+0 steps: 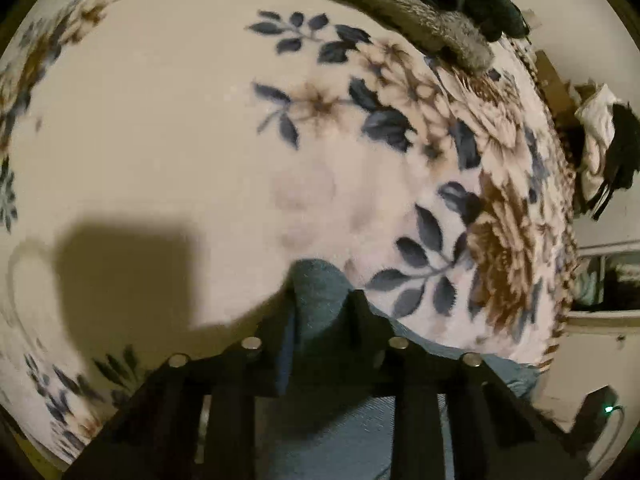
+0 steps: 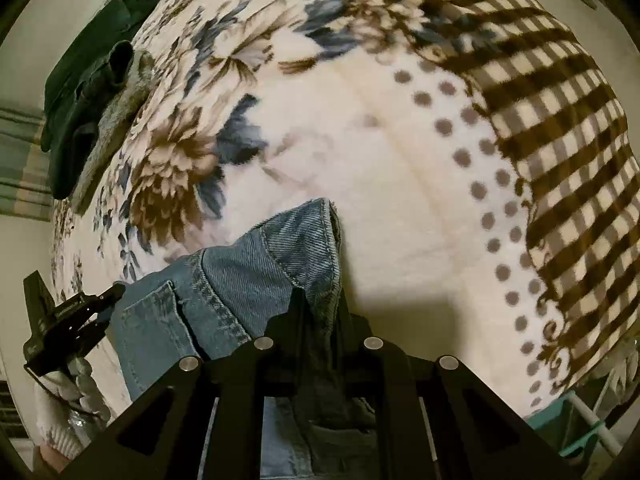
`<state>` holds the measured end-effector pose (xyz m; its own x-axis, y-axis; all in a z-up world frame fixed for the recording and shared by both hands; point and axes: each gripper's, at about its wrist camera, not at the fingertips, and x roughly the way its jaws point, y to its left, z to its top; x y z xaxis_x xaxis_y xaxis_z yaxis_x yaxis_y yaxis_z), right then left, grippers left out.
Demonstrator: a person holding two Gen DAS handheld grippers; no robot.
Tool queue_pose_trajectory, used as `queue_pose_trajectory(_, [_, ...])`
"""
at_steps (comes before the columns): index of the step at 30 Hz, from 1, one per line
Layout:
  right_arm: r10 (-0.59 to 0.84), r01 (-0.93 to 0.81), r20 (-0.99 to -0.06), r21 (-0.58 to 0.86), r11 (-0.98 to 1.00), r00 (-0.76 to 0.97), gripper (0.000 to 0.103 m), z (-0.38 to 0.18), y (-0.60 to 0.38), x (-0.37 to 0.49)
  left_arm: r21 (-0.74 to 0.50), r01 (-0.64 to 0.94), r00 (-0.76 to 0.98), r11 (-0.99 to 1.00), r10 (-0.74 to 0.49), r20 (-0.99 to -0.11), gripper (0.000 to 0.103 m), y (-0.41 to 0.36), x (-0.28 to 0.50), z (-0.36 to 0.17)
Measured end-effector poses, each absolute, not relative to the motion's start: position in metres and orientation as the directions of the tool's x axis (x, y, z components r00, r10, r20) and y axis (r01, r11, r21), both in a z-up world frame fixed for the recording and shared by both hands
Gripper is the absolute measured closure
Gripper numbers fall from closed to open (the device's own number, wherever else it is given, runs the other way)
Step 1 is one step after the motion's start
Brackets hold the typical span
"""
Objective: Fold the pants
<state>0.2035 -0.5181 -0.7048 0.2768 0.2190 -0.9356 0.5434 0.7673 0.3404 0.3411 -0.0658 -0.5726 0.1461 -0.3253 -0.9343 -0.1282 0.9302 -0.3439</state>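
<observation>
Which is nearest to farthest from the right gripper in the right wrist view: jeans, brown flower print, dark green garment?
1. The jeans, clamped in the right gripper.
2. The brown flower print, up and left on the blanket.
3. The dark green garment, at the blanket's far left edge.

Each camera sits just behind its own fingers and looks down, close, onto the floral blanket (image 1: 160, 120). The left wrist view faces the far edge; the right wrist view faces the checkered border. Both share the jeans (image 2: 248, 264) and the dark clothes (image 2: 88, 80).
</observation>
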Motion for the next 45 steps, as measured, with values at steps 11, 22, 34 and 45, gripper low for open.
queue_pose_trajectory(11, [0.344,0.598,-0.891,0.454,0.660,0.296,0.027,-0.706,-0.549,0.177,-0.401,-0.161,0.149,0.902,-0.380,-0.913,0.036,-0.041,0.324,-0.540])
queue_pose_trajectory(22, [0.600,0.772,-0.734,0.568,0.286,0.318,0.078,-0.764,-0.519,0.078,-0.339,-0.167,0.003,0.926,-0.343,-0.939,0.028,-0.050,0.196,-0.559])
queue_pose_trajectory(34, [0.549,0.771,-0.798,0.507,0.385,0.250,0.058,-0.747,-0.508,0.087,-0.224,-0.070,0.012,0.972,-0.224,-0.974,0.025,-0.068,0.182,-0.556])
queue_pose_trajectory(45, [0.578,0.748,-0.787,0.513,0.420,0.215,0.055,-0.770,-0.465,0.091,-0.064,0.052,0.030,0.997,-0.065,-0.997,0.025,-0.105,0.170,-0.559])
